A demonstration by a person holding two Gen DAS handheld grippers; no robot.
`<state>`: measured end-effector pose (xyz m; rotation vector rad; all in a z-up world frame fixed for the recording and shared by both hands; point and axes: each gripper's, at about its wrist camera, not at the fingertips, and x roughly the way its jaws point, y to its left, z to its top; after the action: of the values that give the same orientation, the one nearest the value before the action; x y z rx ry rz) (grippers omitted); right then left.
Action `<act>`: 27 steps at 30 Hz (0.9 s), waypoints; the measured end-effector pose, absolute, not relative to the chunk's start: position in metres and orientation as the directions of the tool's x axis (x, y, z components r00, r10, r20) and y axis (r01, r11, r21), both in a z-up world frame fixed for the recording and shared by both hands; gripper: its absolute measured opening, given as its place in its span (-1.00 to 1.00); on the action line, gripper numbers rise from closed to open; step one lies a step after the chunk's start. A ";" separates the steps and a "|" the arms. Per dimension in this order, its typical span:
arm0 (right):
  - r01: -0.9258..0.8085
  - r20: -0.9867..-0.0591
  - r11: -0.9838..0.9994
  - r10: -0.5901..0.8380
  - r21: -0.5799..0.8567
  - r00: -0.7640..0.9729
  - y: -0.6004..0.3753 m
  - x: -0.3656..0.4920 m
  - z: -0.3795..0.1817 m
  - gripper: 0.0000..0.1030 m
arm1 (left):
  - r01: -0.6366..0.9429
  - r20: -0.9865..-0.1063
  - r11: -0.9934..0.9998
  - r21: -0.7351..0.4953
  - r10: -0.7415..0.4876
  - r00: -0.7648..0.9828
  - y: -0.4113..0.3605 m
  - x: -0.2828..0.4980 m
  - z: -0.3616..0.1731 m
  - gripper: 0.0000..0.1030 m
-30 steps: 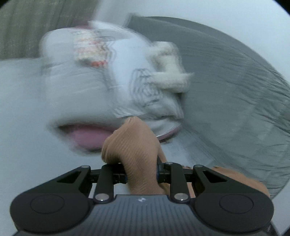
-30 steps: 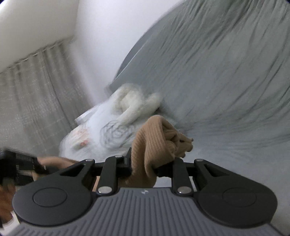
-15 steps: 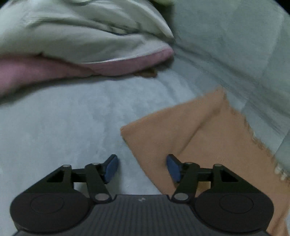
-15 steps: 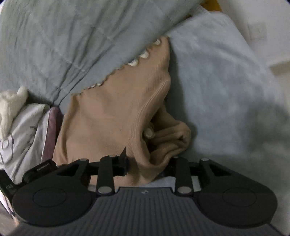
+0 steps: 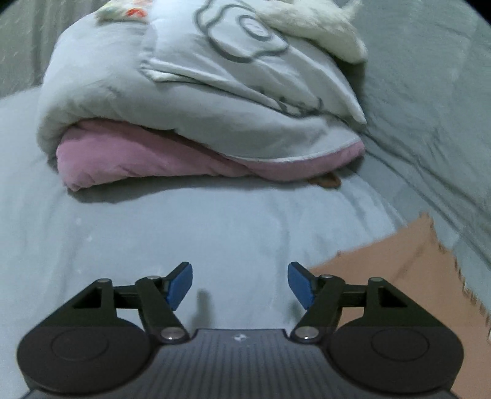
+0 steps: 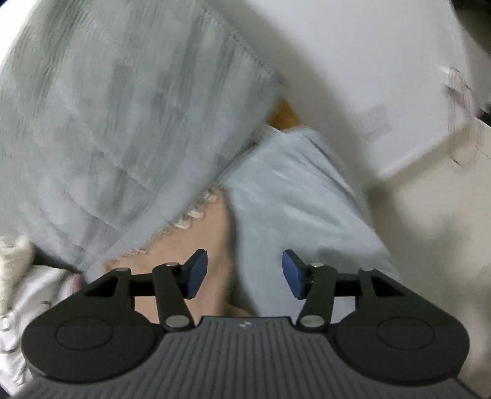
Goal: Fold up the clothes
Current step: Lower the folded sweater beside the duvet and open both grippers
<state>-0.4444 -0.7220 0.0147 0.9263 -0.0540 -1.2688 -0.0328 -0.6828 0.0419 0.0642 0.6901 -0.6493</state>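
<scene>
A tan ribbed garment (image 5: pixel 396 276) with a pale scalloped edge lies flat on the light blue bed sheet (image 5: pixel 214 233), at the lower right of the left wrist view. My left gripper (image 5: pixel 240 285) is open above bare sheet, just left of the garment's corner. In the right wrist view the same tan garment (image 6: pixel 208 239) lies under and ahead of my right gripper (image 6: pixel 244 273), which is open and empty. Its blue pads (image 6: pixel 196 273) hold nothing.
A folded pile of white and pink bedding or clothes (image 5: pixel 199 107) with a fluffy white item (image 5: pixel 322 24) on top sits ahead of the left gripper. A grey quilted duvet (image 6: pixel 107 122) rises behind the garment. A white wall (image 6: pixel 353 76) and the bed's edge lie to the right.
Both grippers held the bunched tan garment one second ago. The left opened first, the right after it, and the garment now lies spread on the bed. Both have drawn back.
</scene>
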 end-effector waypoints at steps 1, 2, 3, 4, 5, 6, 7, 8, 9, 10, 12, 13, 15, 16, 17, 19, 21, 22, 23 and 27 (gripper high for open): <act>0.790 -0.410 0.082 -0.820 0.608 0.400 -0.725 -0.432 0.016 0.35 | 0.617 -0.575 0.769 -0.167 -0.584 0.572 -0.683 -0.044 0.043 0.35; 0.793 -0.381 0.186 -0.798 0.580 0.466 -0.726 -0.415 0.018 0.47 | 0.642 -0.553 0.746 -0.175 -0.614 0.563 -0.685 -0.052 0.043 0.38; 0.794 -0.366 0.282 -0.770 0.539 0.522 -0.727 -0.396 0.019 0.49 | 0.667 -0.530 0.723 -0.182 -0.643 0.553 -0.686 -0.060 0.044 0.44; 0.797 -0.355 0.351 -0.754 0.492 0.552 -0.726 -0.380 0.018 0.50 | 0.695 -0.502 0.696 -0.180 -0.673 0.544 -0.690 -0.071 0.045 0.45; 0.809 -0.347 0.389 -0.757 0.440 0.553 -0.724 -0.365 0.014 0.51 | 0.730 -0.470 0.661 -0.177 -0.708 0.527 -0.698 -0.085 0.044 0.46; 0.818 -0.339 0.425 -0.760 0.387 0.555 -0.722 -0.350 0.010 0.52 | 0.744 -0.469 0.645 -0.173 -0.718 0.514 -0.706 -0.086 0.041 0.47; 0.823 -0.341 0.458 -0.755 0.336 0.559 -0.722 -0.337 0.003 0.56 | 0.758 -0.469 0.630 -0.170 -0.728 0.500 -0.713 -0.088 0.039 0.49; 0.823 -0.355 0.488 -0.744 0.290 0.566 -0.723 -0.327 -0.005 0.57 | 0.771 -0.468 0.615 -0.166 -0.737 0.487 -0.721 -0.089 0.036 0.51; 0.820 -0.383 0.511 -0.725 0.259 0.573 -0.726 -0.319 -0.015 0.57 | 0.772 -0.472 0.616 -0.158 -0.734 0.489 -0.724 -0.089 0.034 0.54; 0.821 -0.426 0.513 -0.703 0.252 0.569 -0.732 -0.316 -0.024 0.57 | 0.770 -0.497 0.630 -0.102 -0.702 0.510 -0.734 -0.086 0.027 0.54; 0.837 -0.508 0.481 -0.668 0.262 0.543 -0.744 -0.320 -0.040 0.56 | 0.720 -0.582 0.689 0.086 -0.551 0.598 -0.752 -0.075 0.003 0.69; 0.839 -0.524 0.466 -0.658 0.281 0.541 -0.747 -0.326 -0.046 0.54 | 0.715 -0.586 0.693 0.093 -0.542 0.602 -0.753 -0.073 0.001 0.92; 0.873 -0.543 0.414 -0.685 0.259 0.486 -0.743 -0.335 -0.037 0.44 | 0.694 -0.588 0.718 0.055 -0.538 0.603 -0.748 -0.061 -0.007 0.97; 0.891 -0.555 0.369 -0.698 0.263 0.453 -0.742 -0.341 -0.032 0.42 | 0.693 -0.594 0.720 0.035 -0.543 0.594 -0.747 -0.058 -0.007 1.00; 0.904 -0.559 0.311 -0.711 0.293 0.426 -0.743 -0.350 -0.028 0.43 | 0.689 -0.603 0.724 0.032 -0.536 0.591 -0.748 -0.055 -0.007 1.00; 0.914 -0.578 0.207 -0.720 0.350 0.384 -0.746 -0.370 -0.027 0.42 | 0.682 -0.620 0.731 0.027 -0.523 0.585 -0.751 -0.049 -0.005 1.00; 0.908 -0.583 0.185 -0.714 0.375 0.386 -0.751 -0.377 -0.030 0.42 | 0.678 -0.616 0.731 0.077 -0.500 0.609 -0.756 -0.053 0.000 1.00; 0.910 -0.586 0.200 -0.711 0.363 0.390 -0.750 -0.378 -0.032 0.40 | 0.665 -0.595 0.741 0.090 -0.495 0.633 -0.755 -0.057 0.006 0.99; 0.908 -0.587 0.200 -0.707 0.368 0.394 -0.748 -0.380 -0.032 0.38 | 0.651 -0.574 0.752 0.103 -0.490 0.656 -0.754 -0.061 0.013 0.98; 0.873 -0.587 0.127 -0.694 0.470 0.417 -0.739 -0.391 -0.025 0.68 | 0.615 -0.544 0.788 0.031 -0.503 0.672 -0.728 -0.065 0.031 0.98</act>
<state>-0.3912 -0.7393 -0.0252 0.8706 0.2475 -1.1578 -0.0649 -0.7283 0.0313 0.2191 0.5437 -0.6353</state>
